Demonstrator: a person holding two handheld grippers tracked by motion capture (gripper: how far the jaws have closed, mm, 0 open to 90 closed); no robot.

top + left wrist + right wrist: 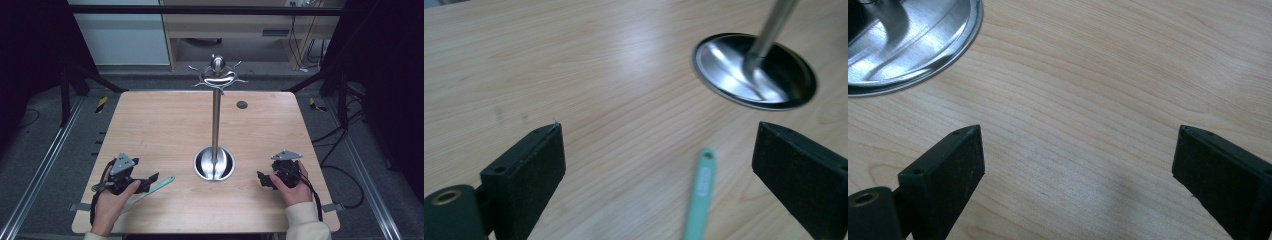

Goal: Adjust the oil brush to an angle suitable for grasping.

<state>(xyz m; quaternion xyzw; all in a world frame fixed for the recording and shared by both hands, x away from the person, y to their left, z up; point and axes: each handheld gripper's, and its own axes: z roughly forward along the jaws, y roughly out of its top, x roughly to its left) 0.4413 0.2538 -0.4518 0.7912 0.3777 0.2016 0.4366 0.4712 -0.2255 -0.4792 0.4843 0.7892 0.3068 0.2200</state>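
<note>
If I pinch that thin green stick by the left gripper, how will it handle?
The green stick looks slim and flat, so probably light and somewhat bendy. It lies flush on the smooth table, so it may slide rather than roll. The left gripper is open over it.

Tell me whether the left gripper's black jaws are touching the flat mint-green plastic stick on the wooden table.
Apart. In the left gripper view the mint-green stick lies between the open left gripper jaws, bare wood either side.

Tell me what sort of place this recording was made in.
Probably a lab or test cell set up for recording: a bare wooden table fenced by a dark metal frame, loose cables across the grey floor, and office furniture behind.
</note>
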